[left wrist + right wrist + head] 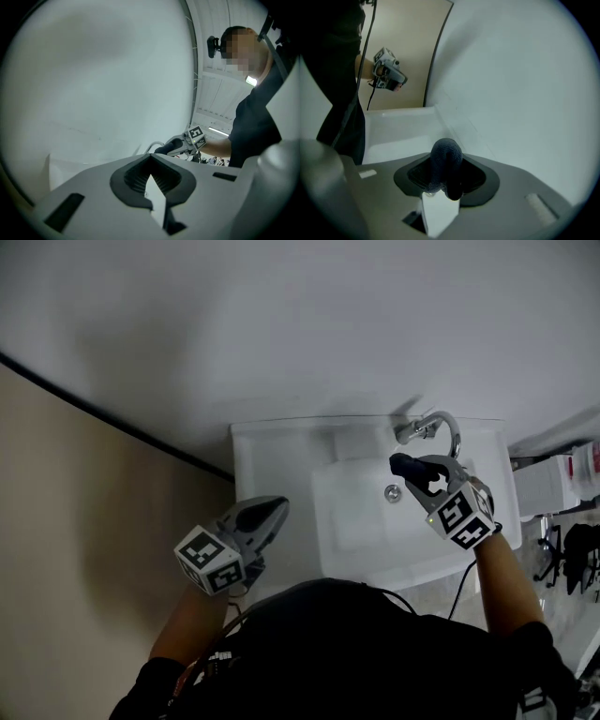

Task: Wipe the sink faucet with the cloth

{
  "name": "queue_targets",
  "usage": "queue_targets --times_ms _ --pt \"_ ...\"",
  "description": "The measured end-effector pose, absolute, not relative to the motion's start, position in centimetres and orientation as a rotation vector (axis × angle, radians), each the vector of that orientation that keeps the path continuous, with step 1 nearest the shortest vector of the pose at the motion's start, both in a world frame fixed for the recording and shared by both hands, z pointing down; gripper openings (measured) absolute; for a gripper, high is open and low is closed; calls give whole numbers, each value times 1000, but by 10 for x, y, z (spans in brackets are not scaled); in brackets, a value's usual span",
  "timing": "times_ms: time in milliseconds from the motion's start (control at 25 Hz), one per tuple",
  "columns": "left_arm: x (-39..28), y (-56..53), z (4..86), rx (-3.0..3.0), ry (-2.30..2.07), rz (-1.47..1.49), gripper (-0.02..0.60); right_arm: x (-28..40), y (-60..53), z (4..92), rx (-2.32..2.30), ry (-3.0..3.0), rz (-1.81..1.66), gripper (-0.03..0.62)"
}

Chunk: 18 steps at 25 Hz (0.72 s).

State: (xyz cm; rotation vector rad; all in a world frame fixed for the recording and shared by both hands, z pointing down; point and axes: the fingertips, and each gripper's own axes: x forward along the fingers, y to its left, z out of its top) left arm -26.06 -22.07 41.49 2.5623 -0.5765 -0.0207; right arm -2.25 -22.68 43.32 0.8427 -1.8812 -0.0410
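The chrome faucet (434,427) arches over the back right of the white sink (281,442). My right gripper (418,469) hovers just in front of the faucet, above the basin, and is shut on a dark blue cloth (405,465). In the right gripper view the rolled cloth (445,164) bulges up from between the jaws of that gripper (446,158). My left gripper (269,513) hangs over the sink's front left corner, shut with nothing in it. In the left gripper view its jaws (150,158) meet at the tips, and the faucet's arc (155,144) shows faintly beyond them.
A pale wall (281,324) rises right behind the sink. A beige panel (84,521) runs along the left. White containers (553,482) and dark items (579,554) stand to the right of the sink. The drain (393,492) lies in the basin under the right gripper.
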Motion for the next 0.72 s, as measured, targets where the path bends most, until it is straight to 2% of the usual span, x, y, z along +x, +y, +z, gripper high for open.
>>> queue_targets --times_ms 520,720 --pt "-308 -281 433 2601 -641 -63 -8 -3 -296 528 421 -1229 -203 143" --pt "-311 -285 444 2543 -620 -127 -8 38 -332 558 344 -973 -233 143"
